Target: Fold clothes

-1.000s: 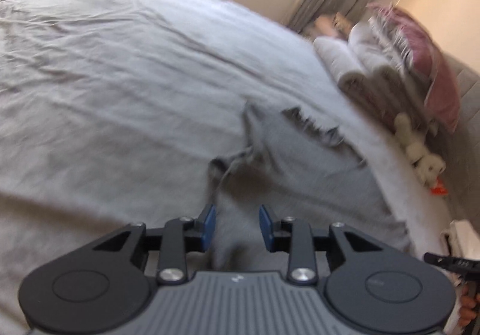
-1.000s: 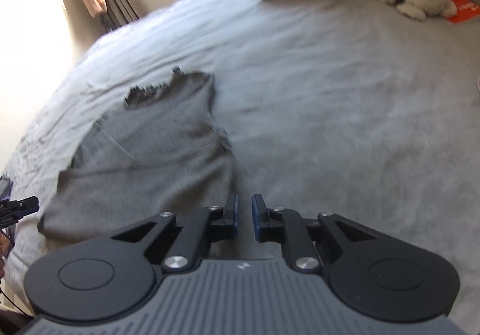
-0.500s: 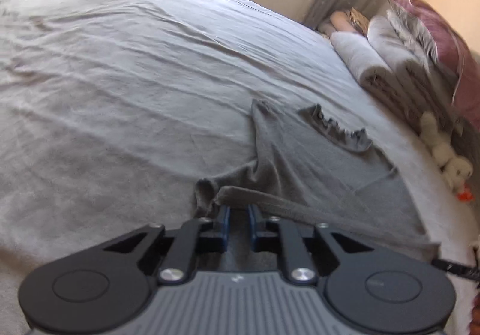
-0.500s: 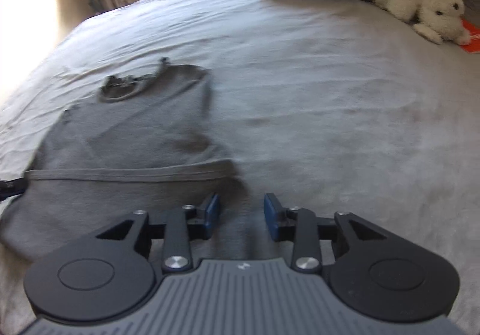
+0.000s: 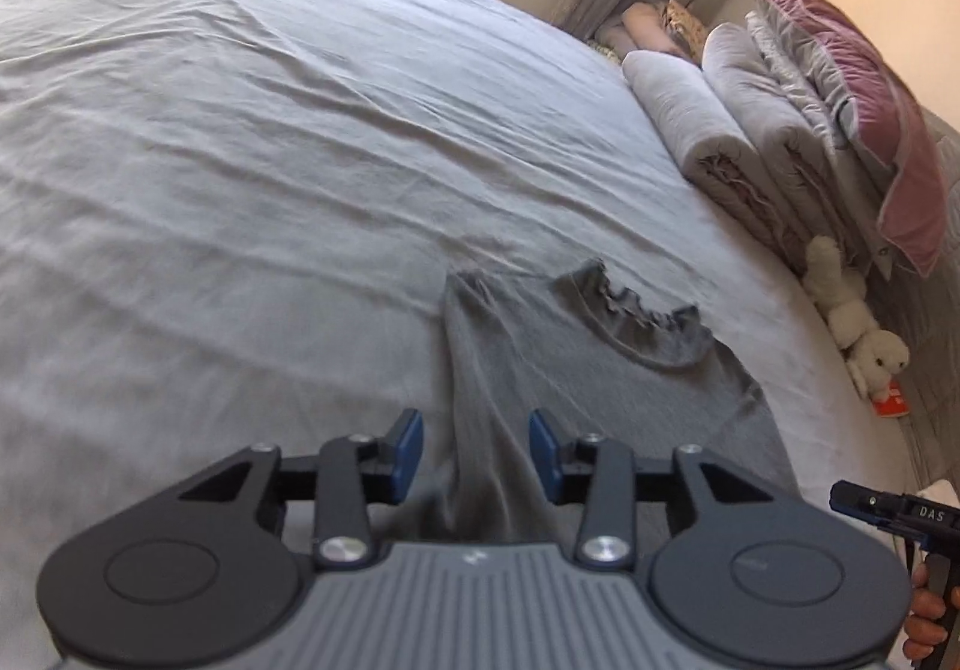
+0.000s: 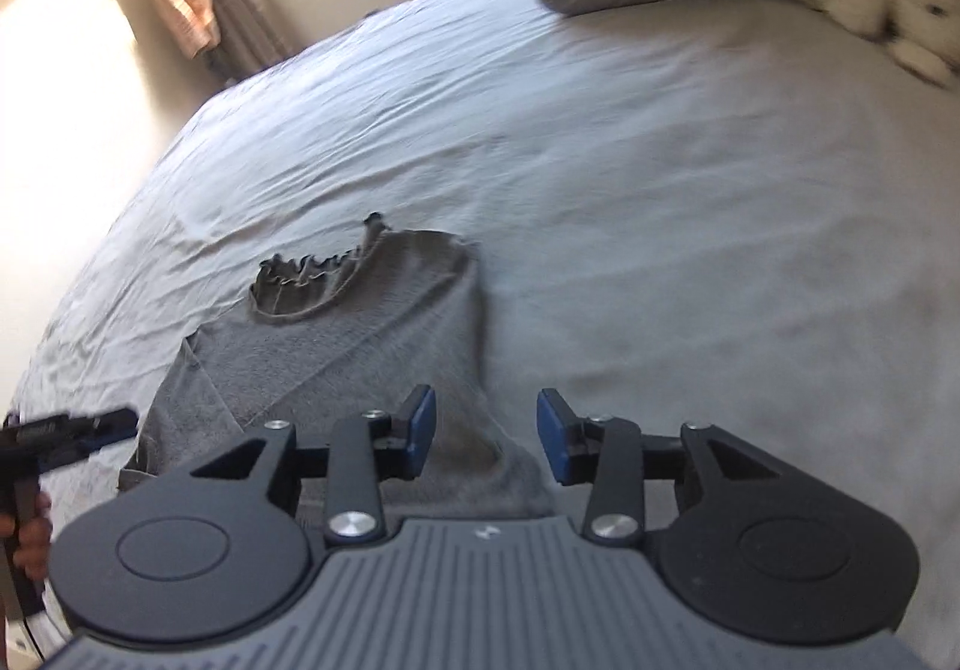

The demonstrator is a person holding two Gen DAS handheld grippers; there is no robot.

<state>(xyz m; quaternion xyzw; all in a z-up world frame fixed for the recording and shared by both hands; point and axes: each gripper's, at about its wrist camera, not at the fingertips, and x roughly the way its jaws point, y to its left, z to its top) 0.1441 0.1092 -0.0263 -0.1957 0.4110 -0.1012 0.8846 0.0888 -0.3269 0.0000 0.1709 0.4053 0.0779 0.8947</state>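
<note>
Grey top lying on the bed, both claws open over its near hem

The grey ruffle-neck top (image 5: pixel 576 382) is lying on the bed sheet (image 5: pixel 240 178), its long axis running away from both claws, neckline at the far end. The left gripper (image 5: pixel 475 451) is hovering with jaws apart over the top's left edge, holding nothing; the right gripper (image 6: pixel 485 430) is standing open over the right edge. Both are equally near the hem. No containers are showing
</note>
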